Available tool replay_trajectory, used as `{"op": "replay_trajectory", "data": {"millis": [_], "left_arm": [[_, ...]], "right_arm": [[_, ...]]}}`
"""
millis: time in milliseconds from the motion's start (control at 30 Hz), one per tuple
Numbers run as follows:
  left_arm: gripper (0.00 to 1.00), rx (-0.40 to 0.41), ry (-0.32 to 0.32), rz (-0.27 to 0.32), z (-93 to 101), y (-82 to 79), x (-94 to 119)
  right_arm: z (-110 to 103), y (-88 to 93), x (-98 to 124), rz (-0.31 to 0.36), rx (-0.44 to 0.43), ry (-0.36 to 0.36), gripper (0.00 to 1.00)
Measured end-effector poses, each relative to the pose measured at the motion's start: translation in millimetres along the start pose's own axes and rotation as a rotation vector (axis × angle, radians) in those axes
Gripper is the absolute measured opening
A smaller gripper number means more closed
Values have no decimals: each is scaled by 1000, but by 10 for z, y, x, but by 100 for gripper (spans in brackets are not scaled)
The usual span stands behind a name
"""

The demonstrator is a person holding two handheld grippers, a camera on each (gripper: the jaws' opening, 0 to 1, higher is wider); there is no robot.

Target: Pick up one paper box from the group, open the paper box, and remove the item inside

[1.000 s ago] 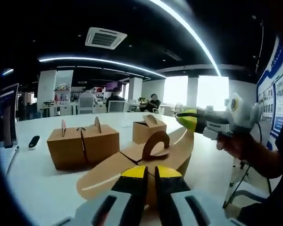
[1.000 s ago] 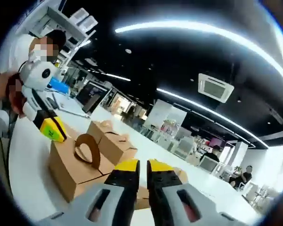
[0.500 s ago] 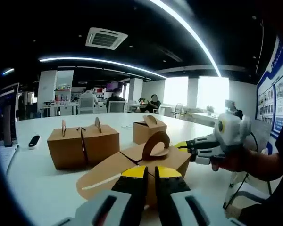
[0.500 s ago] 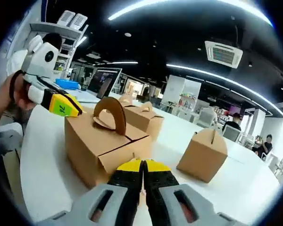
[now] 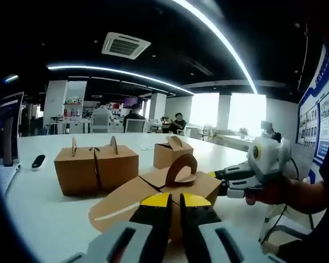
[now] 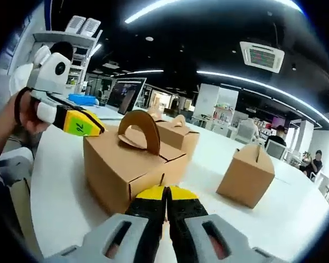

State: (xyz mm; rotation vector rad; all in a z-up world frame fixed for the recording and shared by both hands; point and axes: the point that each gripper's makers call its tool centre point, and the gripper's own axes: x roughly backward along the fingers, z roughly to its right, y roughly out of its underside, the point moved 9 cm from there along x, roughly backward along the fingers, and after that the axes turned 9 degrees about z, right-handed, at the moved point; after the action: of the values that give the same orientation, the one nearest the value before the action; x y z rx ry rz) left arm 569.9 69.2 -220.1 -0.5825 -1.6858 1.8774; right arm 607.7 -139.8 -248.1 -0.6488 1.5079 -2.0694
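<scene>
Now we hold box (image 5: 172, 186) at opposite sides: left gripper (image 5: 174, 201) clamped on side flap, right gripper (image 6: 164, 192) pinching edge. Cardboard light, creasable; arched handle (image 6: 140, 130) best hold.

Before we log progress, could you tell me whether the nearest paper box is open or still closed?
Partly open: in the left gripper view one flap of the nearest box is spread flat, while its arched handle stands upright.

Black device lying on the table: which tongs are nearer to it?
Left. The left tongs are right of the black device; the right tongs are farther right, past the handled box.
</scene>
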Motion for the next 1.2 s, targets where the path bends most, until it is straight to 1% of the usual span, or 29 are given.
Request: {"op": "replay_trajectory", "data": {"millis": [133, 233, 300, 367, 400, 433, 467, 533, 567, 600, 667, 733, 767, 800, 900, 1000, 1033, 1100, 1133, 1200], "left_arm": [[10, -8, 0, 1, 3, 0, 6], [10, -60, 4, -2, 31, -11, 9], [10, -77, -4, 2, 46, -11, 16], [12, -66, -8, 5, 42, -16, 27], [17, -50, 1, 21, 45, -38, 57], [24, -49, 11, 72, 44, -83, 68], [26, -35, 2, 111, 27, -126, 99], [26, 23, -21, 160, -19, -210, 162], [26, 37, -29, 189, -50, -253, 186], [27, 38, -37, 207, -78, -285, 211], [30, 29, -52, 215, -122, -317, 245], [33, 22, -66, 203, -155, -328, 257], [36, 38, -87, 178, -176, -315, 266], [38, 48, -91, 170, -185, -307, 264], [38, 39, -79, 147, -153, -250, 267], [38, 29, -64, 124, -114, -185, 243], [38, 24, -60, 112, -99, -163, 229], [38, 15, -62, 94, -74, -143, 214], [38, 8, -62, 91, -62, -145, 213], [38, -5, -60, 93, -48, -165, 217]], "right_arm": [[13, 3, 22, 1, -3, -3, 3], [79, -12, 60, 8, -3, 16, 3], [114, -30, 79, 19, -12, 22, 3], [149, -47, 98, 33, -16, 31, 4], [182, -102, 115, 87, -26, 39, 5], [203, -138, 146, 115, -42, 40, 5], [238, -163, 179, 125, -56, 46, 5], [296, -229, 234, 150, -58, 63, 7], [317, -265, 258, 160, -59, 67, 8], [338, -318, 284, 175, -54, 68, 11], [374, -398, 311, 191, -50, 74, 16], [398, -470, 332, 210, -63, 75, 20], [409, -513, 345, 224, -79, 72, 20], [422, -552, 360, 237, -94, 68, 20], [443, -635, 424, 271, -115, 55, 21], [435, -652, 486, 285, -106, 55, 21], [424, -651, 495, 286, -91, 55, 21], [393, -652, 502, 269, -19, 53, 21], [363, -662, 492, 264, 18, 50, 21], [314, -685, 471, 257, 64, 42, 21]]}}
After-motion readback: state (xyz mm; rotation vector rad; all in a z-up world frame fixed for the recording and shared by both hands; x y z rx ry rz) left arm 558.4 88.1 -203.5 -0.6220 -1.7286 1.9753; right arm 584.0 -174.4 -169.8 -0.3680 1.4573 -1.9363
